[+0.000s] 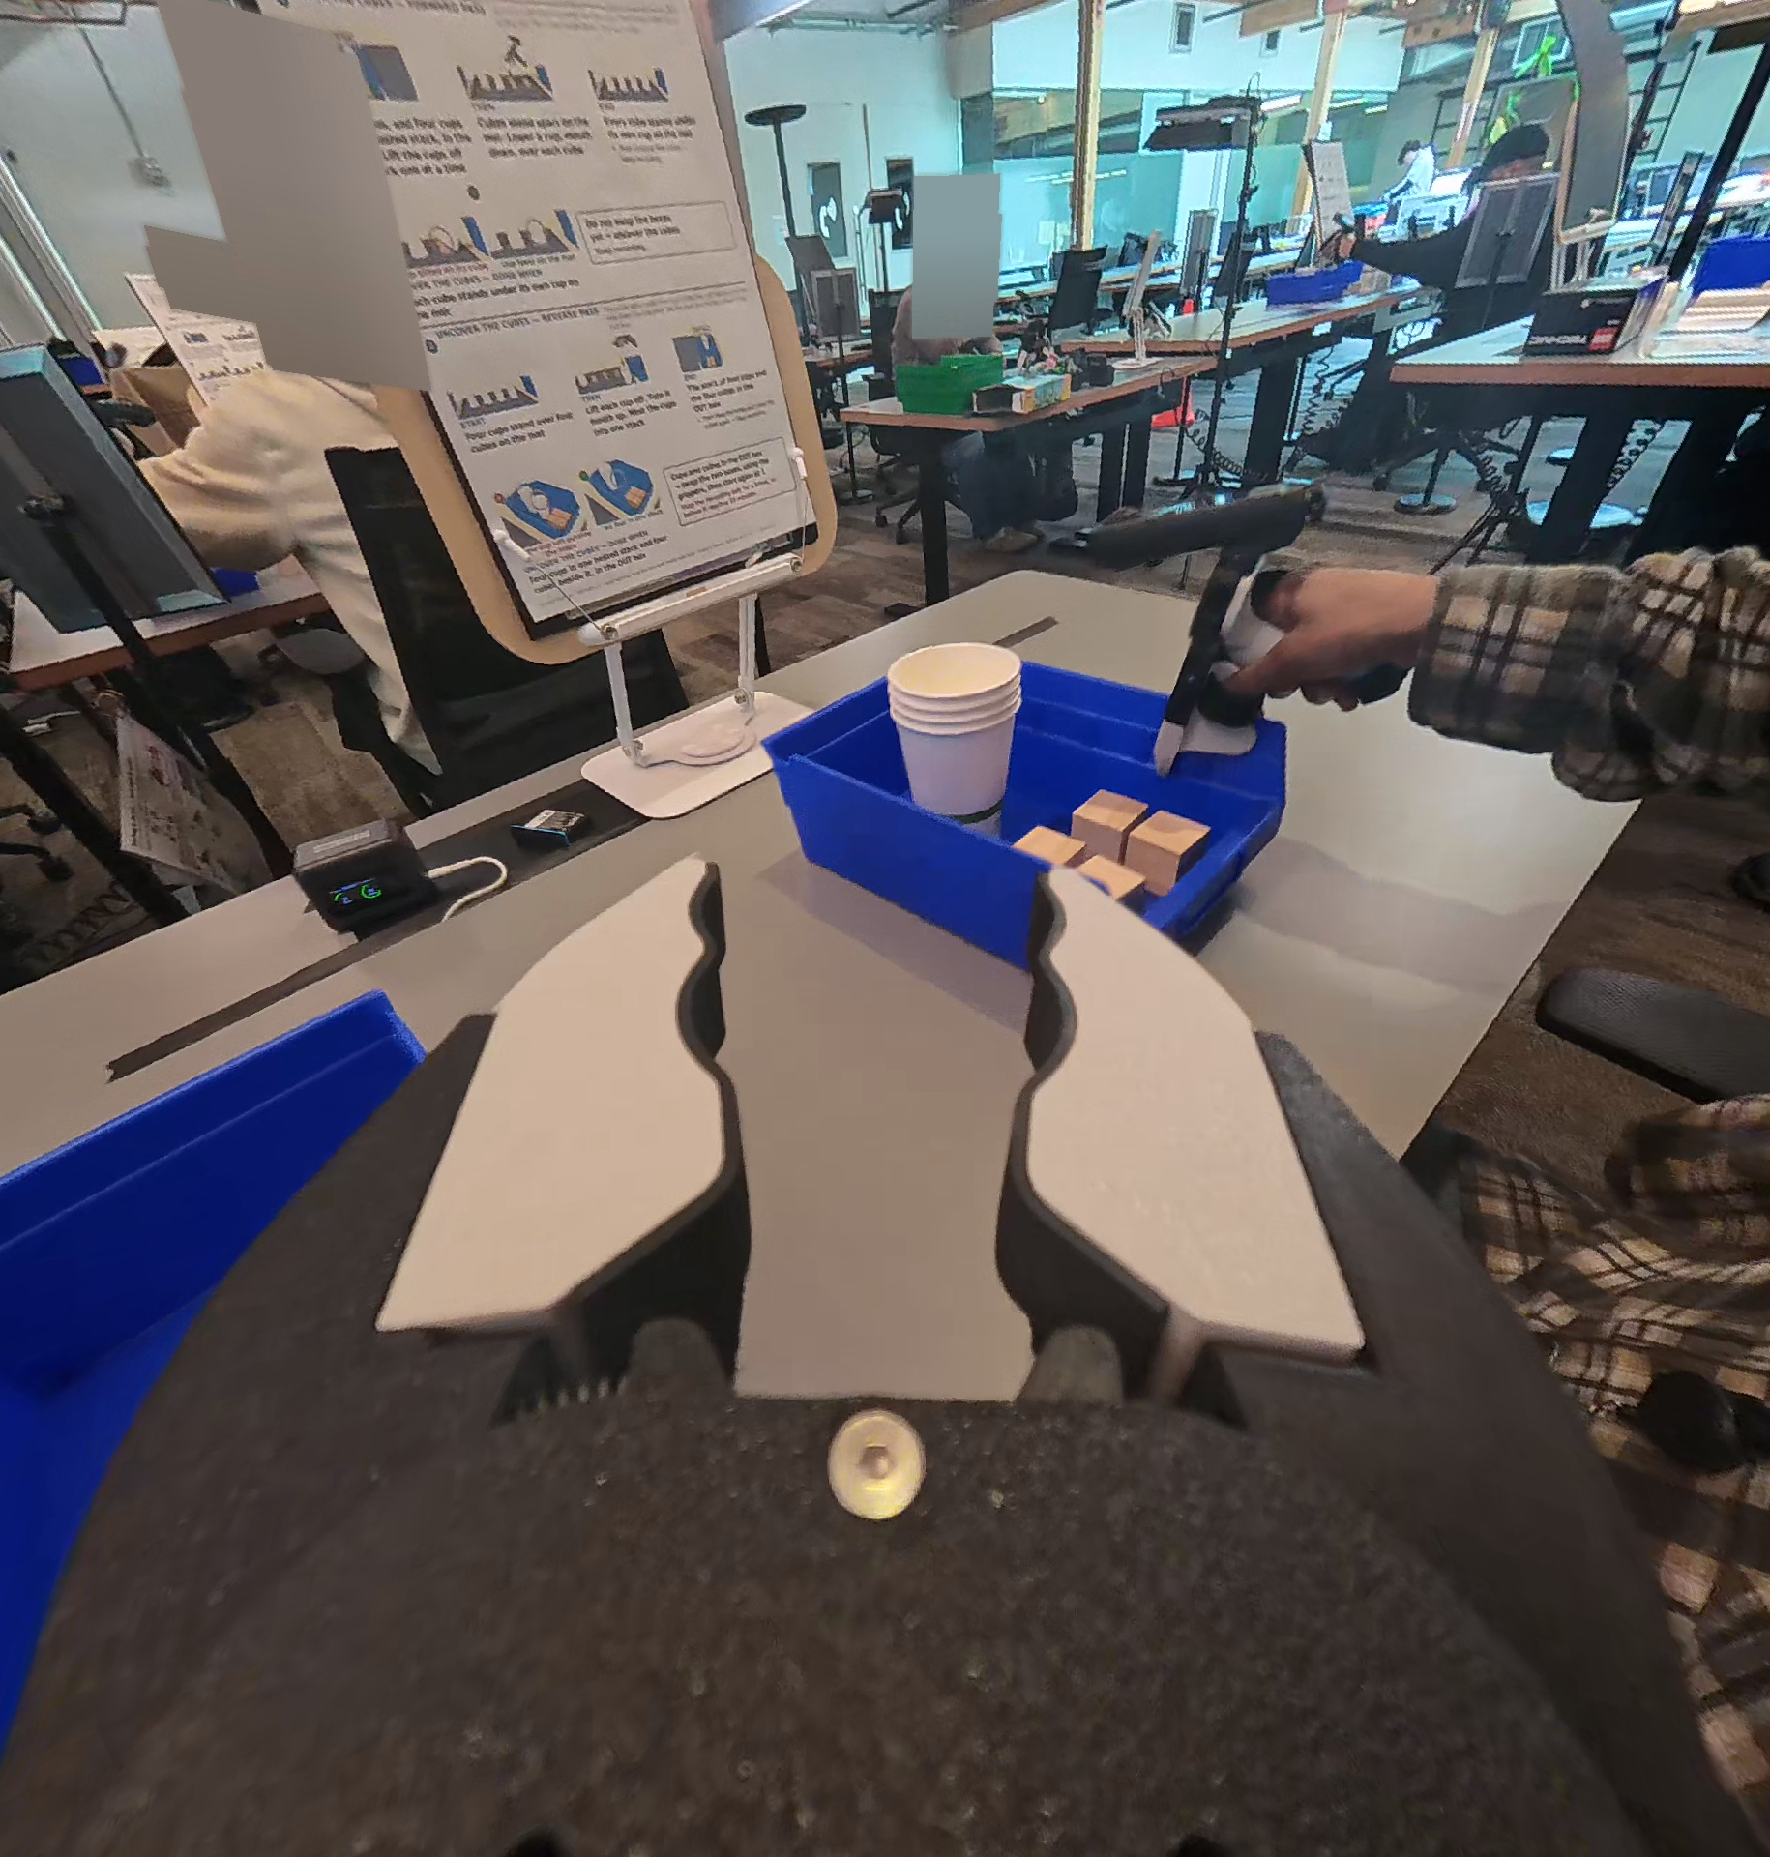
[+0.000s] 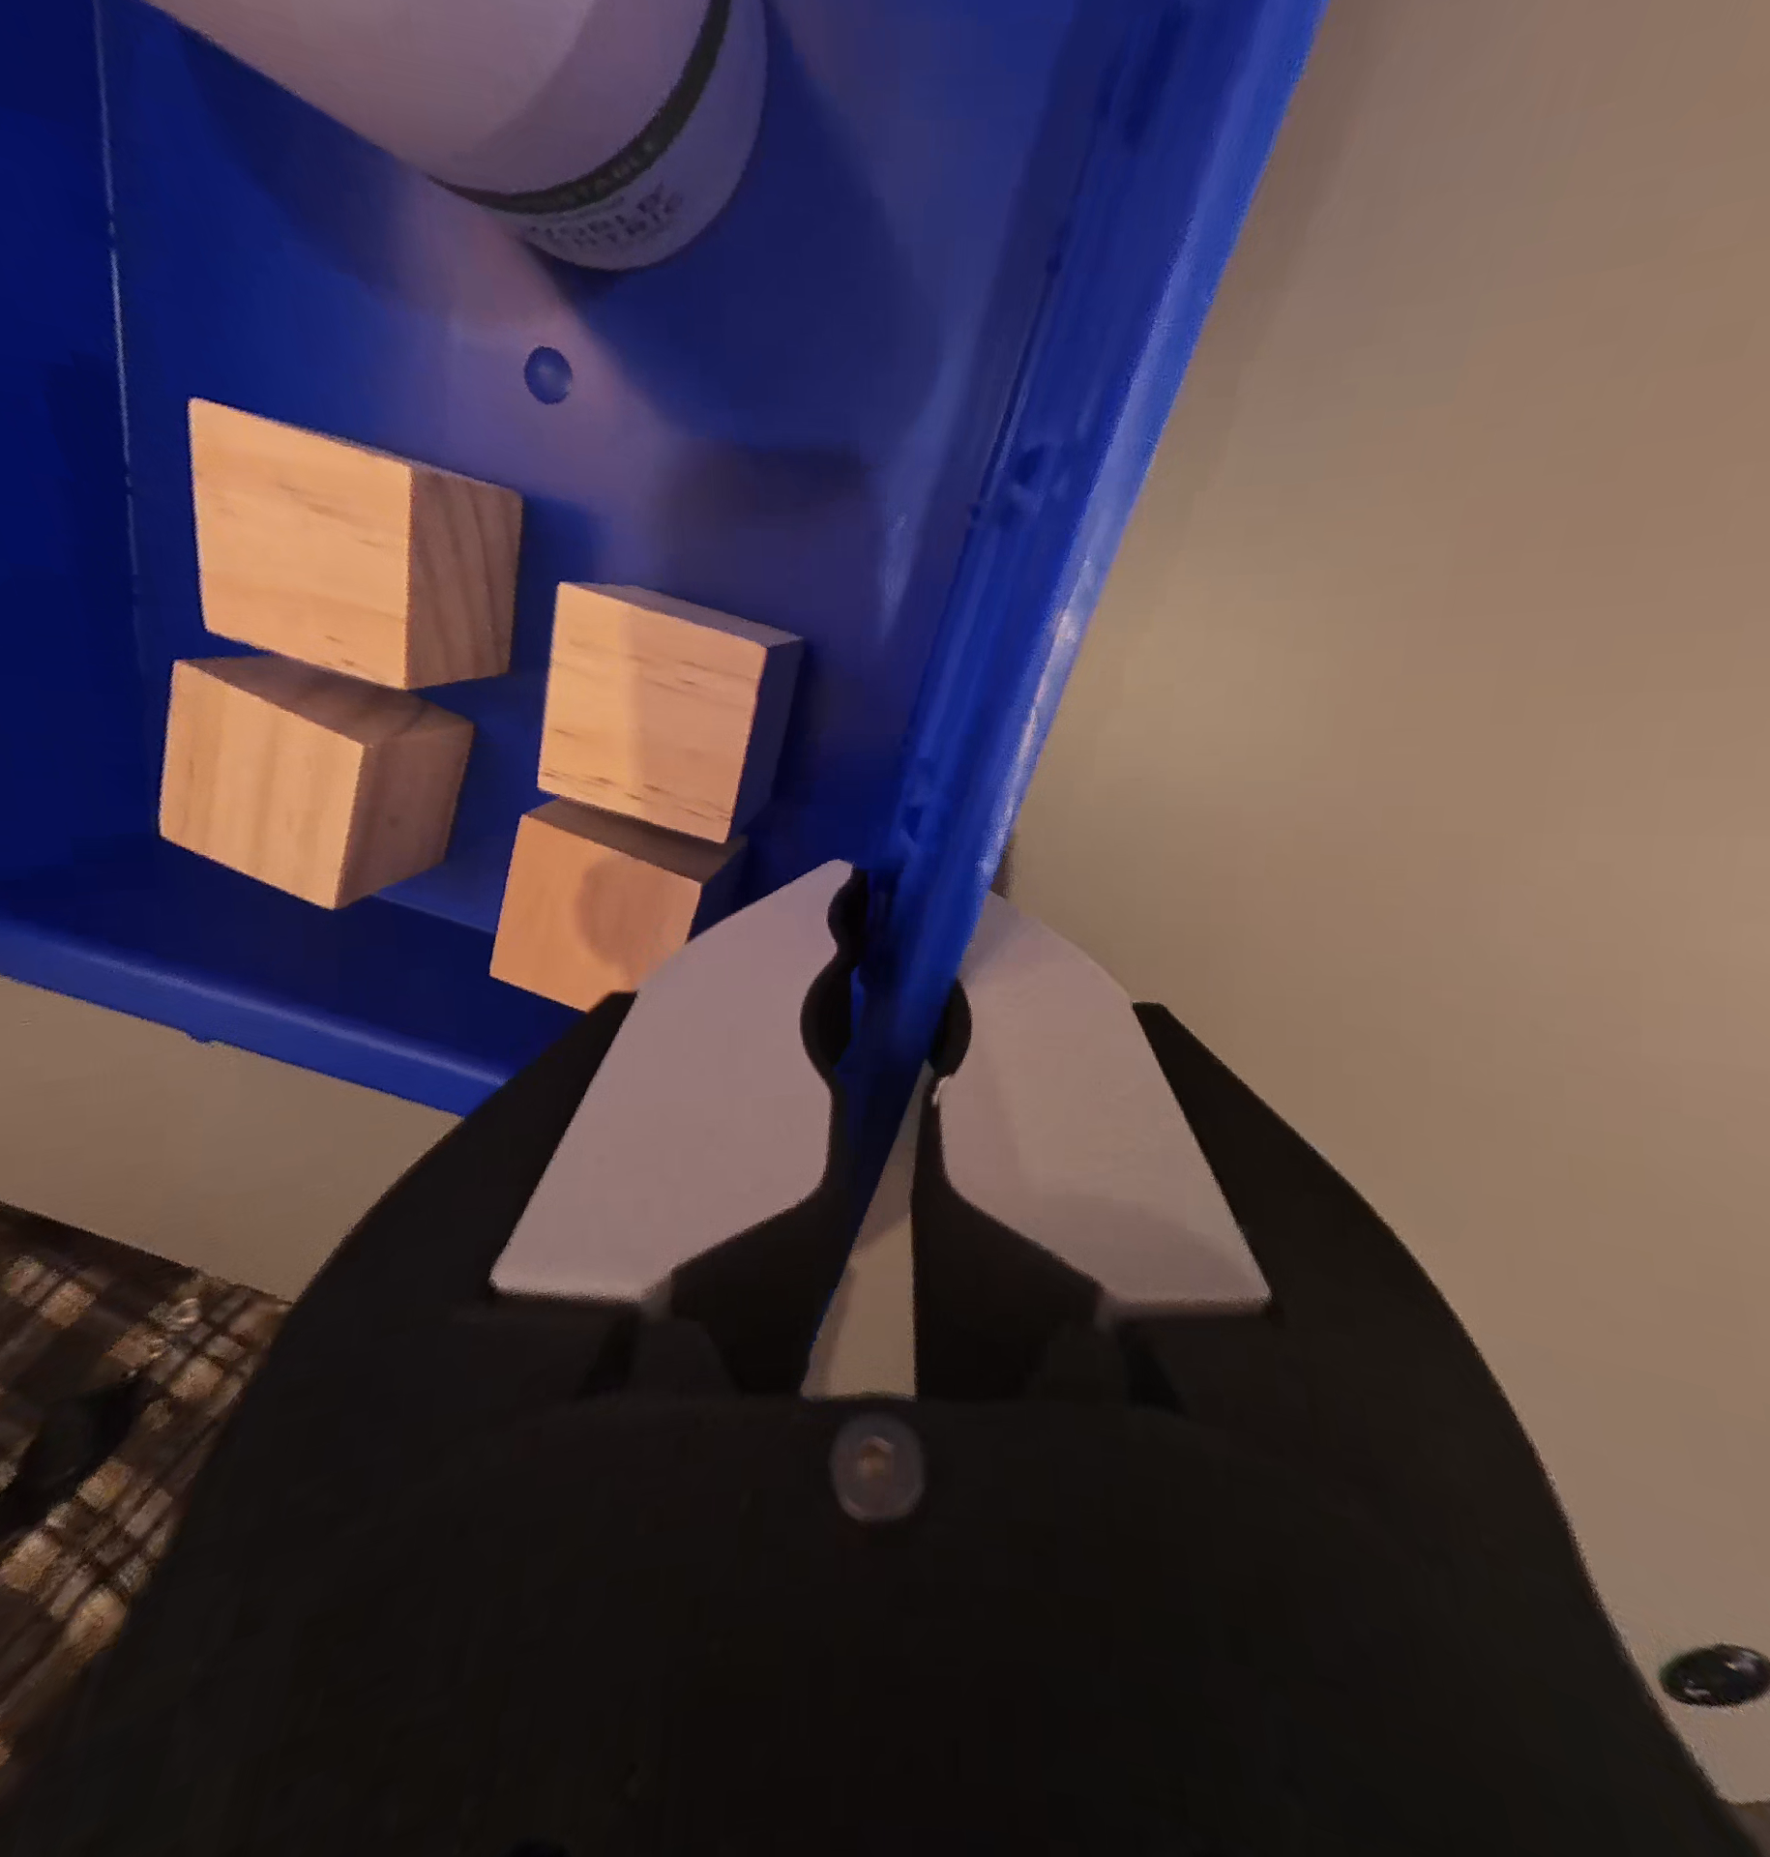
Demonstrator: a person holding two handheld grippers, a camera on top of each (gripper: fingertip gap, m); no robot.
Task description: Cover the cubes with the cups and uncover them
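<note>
I'm clamping my right gripper [image 2: 896,970] on the blue bin [image 2: 971,703] wall; four wooden cubes [image 2: 650,703] at its 10 o'clock, one stack of cups [image 1: 953,739], left gripper [image 1: 873,909] hanging apart

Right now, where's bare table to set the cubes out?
Bare table lies between the left gripper and the blue bin. Crowded inside: cup stack, four cubes, right gripper clamping its wall.

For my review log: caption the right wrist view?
Right gripper clamps bin wall; four cubes inside.
</note>
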